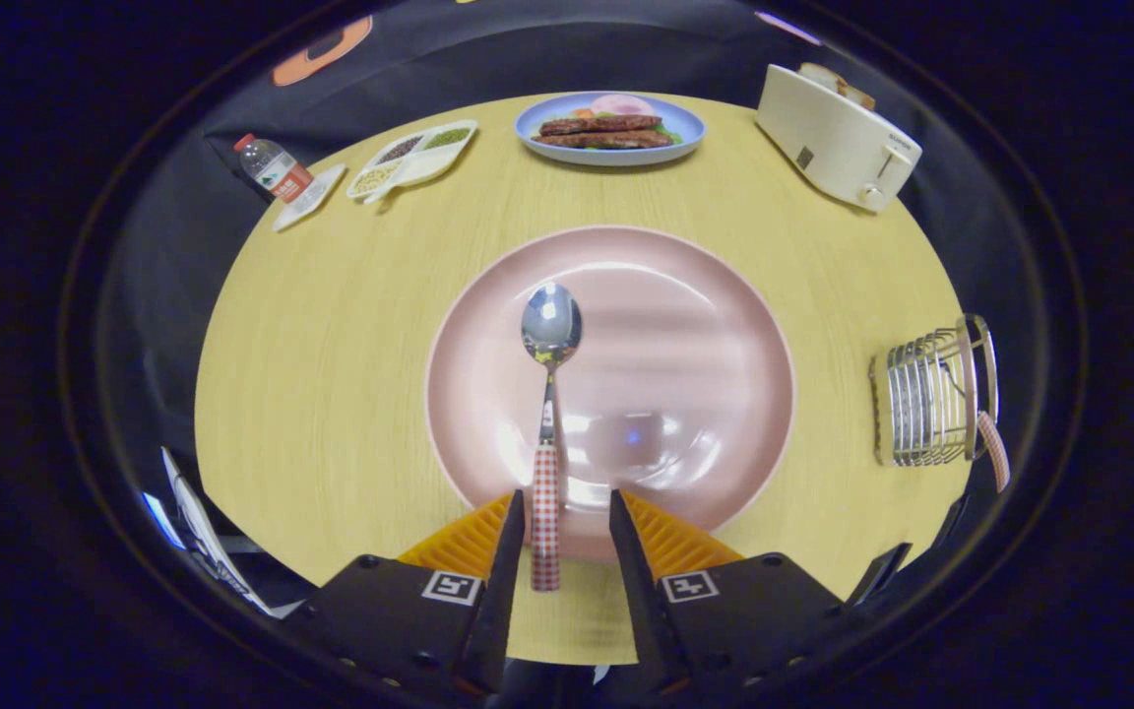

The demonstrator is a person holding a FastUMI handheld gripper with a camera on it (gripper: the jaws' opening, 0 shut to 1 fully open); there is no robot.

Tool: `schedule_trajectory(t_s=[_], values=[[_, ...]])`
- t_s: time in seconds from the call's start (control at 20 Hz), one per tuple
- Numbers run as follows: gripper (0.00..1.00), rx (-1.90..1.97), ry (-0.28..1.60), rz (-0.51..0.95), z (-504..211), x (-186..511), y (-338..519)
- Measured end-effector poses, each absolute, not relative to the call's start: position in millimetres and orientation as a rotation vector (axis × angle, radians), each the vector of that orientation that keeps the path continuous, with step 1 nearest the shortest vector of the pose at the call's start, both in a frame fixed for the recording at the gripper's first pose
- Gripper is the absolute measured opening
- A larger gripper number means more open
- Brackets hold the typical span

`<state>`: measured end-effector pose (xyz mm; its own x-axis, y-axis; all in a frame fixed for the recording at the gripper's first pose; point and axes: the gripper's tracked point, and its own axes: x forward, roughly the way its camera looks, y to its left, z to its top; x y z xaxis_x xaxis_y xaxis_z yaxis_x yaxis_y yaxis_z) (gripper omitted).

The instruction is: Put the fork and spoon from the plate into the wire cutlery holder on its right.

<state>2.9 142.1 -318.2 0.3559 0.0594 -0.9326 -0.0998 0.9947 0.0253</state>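
A metal spoon point(548, 394) with a red-and-white checked handle lies on the pink plate point(685, 325), bowl pointing away from me. Its handle end sticks out over the plate's near rim and lies between my fingers, close to the left one. My gripper point(567, 512) is open, with a gap on the right side of the handle. The wire cutlery holder point(931, 399) stands on the table to the right of the plate. A checked handle point(993, 448) pokes out of it; this looks like the fork.
The round wooden table point(331, 374) carries a blue plate of food point(610, 128) at the far side, a cream toaster point(835, 138) at the far right, a divided white dish point(414, 158) and a small bottle point(274, 167) at the far left.
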Motion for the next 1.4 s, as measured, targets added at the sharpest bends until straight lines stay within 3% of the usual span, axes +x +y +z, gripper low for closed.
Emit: schedule_trajectory(t_s=[0.15,0.2,0.25,0.55,0.6,0.8,1.1,1.4], values=[[0.15,-0.034,1.241,0.104,-324.4,-3.7,142.2],[0.18,-0.035,1.237,0.116,-333.9,-6.0,141.2],[0.11,-0.057,1.244,0.109,-325.4,-4.5,137.3],[0.11,-0.115,1.214,0.198,-254.0,-12.2,112.1],[0.01,-0.1,1.205,0.204,-236.5,-14.4,102.1],[0.01,-0.026,1.217,0.211,-184.6,-27.2,61.2],[0.01,0.039,1.273,0.095,-133.1,-48.3,-41.5],[0.01,0.046,1.344,0.006,-133.4,-48.4,-100.7]])
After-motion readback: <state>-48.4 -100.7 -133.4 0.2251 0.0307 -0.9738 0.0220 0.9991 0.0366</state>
